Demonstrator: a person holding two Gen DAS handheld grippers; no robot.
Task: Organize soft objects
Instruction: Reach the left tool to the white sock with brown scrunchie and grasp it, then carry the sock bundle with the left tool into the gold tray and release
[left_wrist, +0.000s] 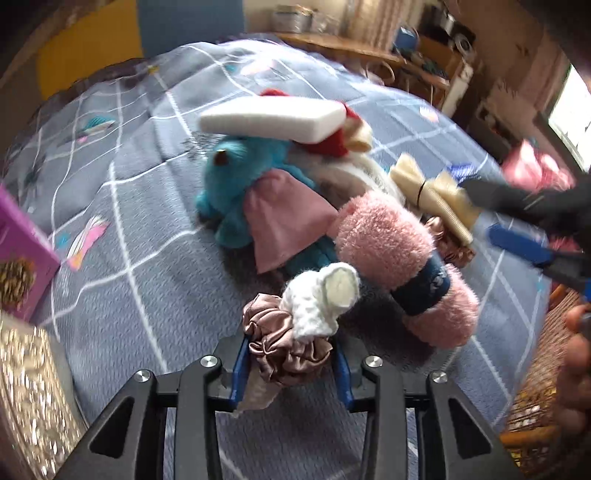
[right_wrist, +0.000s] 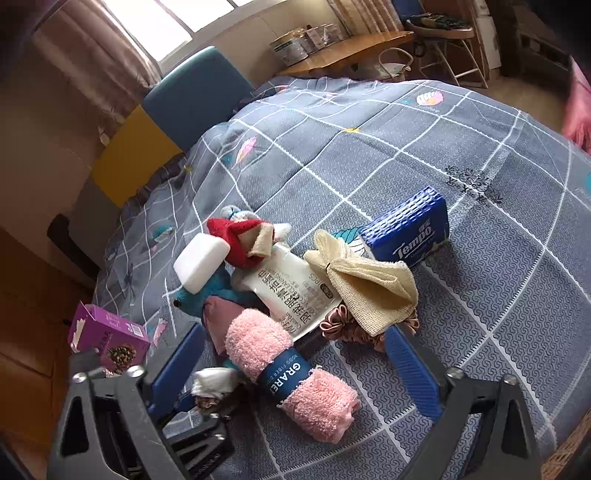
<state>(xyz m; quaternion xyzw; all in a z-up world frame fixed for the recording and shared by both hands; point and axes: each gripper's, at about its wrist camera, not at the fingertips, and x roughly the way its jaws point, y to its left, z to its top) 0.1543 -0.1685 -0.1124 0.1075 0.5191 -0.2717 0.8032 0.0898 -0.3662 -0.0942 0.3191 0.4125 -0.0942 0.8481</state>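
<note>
A heap of soft things lies on the grey checked bedspread (right_wrist: 424, 140). My left gripper (left_wrist: 291, 354) is shut on a rose satin scrunchie (left_wrist: 284, 350), and a white fluffy piece (left_wrist: 321, 299) rests against it. My right gripper (right_wrist: 295, 332) hangs open over the pile, its blue pads (right_wrist: 177, 365) wide apart on either side of a pink fluffy towel roll (right_wrist: 291, 369) with a navy band, touching nothing. That right gripper (left_wrist: 491, 218) also shows beside a cream cloth bow (left_wrist: 432, 192). A white sponge (left_wrist: 273, 120) lies on a blue plush toy (left_wrist: 240, 166).
A blue Tempo tissue pack (right_wrist: 406, 229), a white wipes pouch (right_wrist: 288, 291), a red sock (right_wrist: 240, 240) and a second scrunchie (right_wrist: 343, 321) are in the heap. A purple box (right_wrist: 107, 332) stands at the left. A wicker basket (left_wrist: 535, 406) is at the right edge.
</note>
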